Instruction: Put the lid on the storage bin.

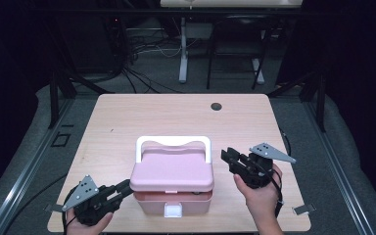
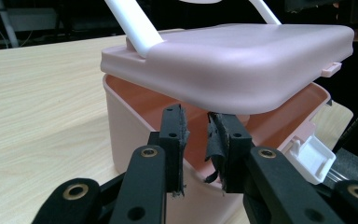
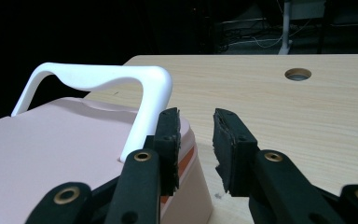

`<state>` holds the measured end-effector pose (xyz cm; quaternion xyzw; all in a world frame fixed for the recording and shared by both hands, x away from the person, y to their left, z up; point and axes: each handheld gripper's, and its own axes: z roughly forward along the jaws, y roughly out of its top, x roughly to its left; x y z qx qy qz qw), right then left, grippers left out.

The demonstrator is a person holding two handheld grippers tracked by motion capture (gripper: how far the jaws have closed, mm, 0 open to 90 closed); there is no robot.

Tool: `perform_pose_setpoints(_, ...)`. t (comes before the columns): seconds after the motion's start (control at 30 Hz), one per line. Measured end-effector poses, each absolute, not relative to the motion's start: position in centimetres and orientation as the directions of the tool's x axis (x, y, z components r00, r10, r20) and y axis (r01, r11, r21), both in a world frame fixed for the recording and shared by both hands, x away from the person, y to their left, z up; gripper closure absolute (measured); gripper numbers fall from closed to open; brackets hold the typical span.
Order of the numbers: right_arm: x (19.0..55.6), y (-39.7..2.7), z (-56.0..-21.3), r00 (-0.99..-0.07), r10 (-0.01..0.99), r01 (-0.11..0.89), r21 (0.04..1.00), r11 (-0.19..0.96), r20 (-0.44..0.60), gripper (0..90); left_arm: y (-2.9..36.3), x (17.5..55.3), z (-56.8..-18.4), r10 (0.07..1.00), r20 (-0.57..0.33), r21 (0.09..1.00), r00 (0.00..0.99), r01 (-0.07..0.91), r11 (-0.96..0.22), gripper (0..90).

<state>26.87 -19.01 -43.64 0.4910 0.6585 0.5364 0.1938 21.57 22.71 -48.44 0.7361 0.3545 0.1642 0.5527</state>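
A pink box (image 1: 149, 203) stands near the table's front edge with its pink lid (image 1: 171, 169) raised ajar and a white handle (image 1: 173, 141) on top. Its white latch (image 1: 173, 210) hangs unfastened at the front. My left gripper (image 1: 126, 187) points at the box's front left corner. In the left gripper view this gripper (image 2: 196, 121) is open, its tips just under the tilted lid (image 2: 242, 60) at the box's rim (image 2: 130, 126), with nothing pinched. My right gripper (image 1: 227, 157) is open by the box's right side. Its jaws (image 3: 196, 119) stand beside the handle (image 3: 102, 77).
The light wooden table (image 1: 127, 117) has a cable hole (image 1: 216, 105) at the back. Bare wood lies behind and to both sides of the box. Dark floor, cables and a desk leg (image 1: 183, 54) lie beyond the far edge.
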Motion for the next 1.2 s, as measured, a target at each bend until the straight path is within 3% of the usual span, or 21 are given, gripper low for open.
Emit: perform_pose_setpoints(1.2, 27.0, -18.9, -44.0, -0.443, 0.854, 0.444, 0.894, -0.055, 0.273, 70.5, 23.0, 20.9, -49.7, 0.711, -0.115, 0.913, 0.694, 0.357, -0.2, 75.0)
